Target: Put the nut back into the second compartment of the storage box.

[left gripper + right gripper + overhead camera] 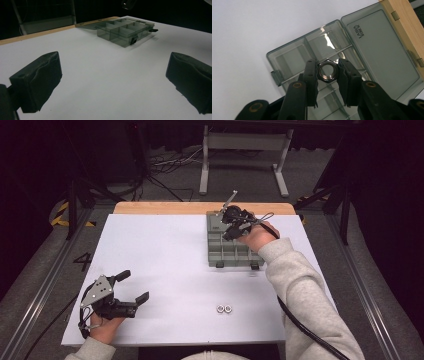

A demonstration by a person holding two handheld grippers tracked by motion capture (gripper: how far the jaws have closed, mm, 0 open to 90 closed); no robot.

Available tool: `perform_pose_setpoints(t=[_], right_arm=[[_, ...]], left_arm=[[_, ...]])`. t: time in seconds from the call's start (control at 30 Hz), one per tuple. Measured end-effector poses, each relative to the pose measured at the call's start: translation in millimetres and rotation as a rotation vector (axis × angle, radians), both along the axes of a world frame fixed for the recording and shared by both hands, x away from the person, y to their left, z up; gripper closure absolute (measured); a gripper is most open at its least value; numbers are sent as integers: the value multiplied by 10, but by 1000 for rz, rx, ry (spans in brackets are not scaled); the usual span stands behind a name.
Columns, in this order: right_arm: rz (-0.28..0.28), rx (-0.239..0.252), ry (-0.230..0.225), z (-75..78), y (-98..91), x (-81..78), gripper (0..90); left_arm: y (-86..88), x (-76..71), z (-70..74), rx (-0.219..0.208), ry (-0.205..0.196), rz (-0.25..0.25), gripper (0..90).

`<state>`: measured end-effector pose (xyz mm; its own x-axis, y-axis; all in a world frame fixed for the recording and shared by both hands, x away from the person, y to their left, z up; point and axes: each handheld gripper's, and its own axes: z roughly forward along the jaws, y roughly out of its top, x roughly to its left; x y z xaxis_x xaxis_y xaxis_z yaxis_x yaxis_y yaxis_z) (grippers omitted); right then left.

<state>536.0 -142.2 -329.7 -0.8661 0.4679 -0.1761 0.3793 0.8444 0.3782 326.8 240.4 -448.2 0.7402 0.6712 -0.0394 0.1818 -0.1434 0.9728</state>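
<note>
A grey see-through compartment box [230,251] [125,31] [294,58] lies open at the back right of the white table, its lid [382,52] folded back. My right gripper [231,224] [327,72] hovers over the box, shut on a steel hex nut [327,71] held between its pads above the compartments. Two more hex nuts [224,308] lie side by side near the front edge. My left gripper [131,287] [113,82] rests open at the front left, nothing between its fingers [40,81].
The white tabletop [165,255] has a wooden strip [165,208] along its far edge. Black latches [134,40] stick out from the box's front. Beyond the table stand a metal frame [245,155] and loose cables on the floor.
</note>
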Motion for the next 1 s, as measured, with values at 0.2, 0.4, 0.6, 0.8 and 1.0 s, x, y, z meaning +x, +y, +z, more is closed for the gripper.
perform_pose_setpoints(t=[0.2,0.4,0.6,0.8,1.0], right_arm=[[-42,-2,-7,-247,-5,159,700],[-82,-18,13,-460,-34,244,700],[-122,-25,28,-585,-78,317,699],[-123,-29,36,-649,-56,318,683],[-136,-15,13,-520,-66,281,570]], left_arm=[[0,6,-4,2,4,-2,11],[-8,10,-10,3,9,-5,11],[-8,14,-15,3,9,-2,11],[-6,20,-21,-1,13,-6,11],[-5,18,-16,-6,16,-8,11]])
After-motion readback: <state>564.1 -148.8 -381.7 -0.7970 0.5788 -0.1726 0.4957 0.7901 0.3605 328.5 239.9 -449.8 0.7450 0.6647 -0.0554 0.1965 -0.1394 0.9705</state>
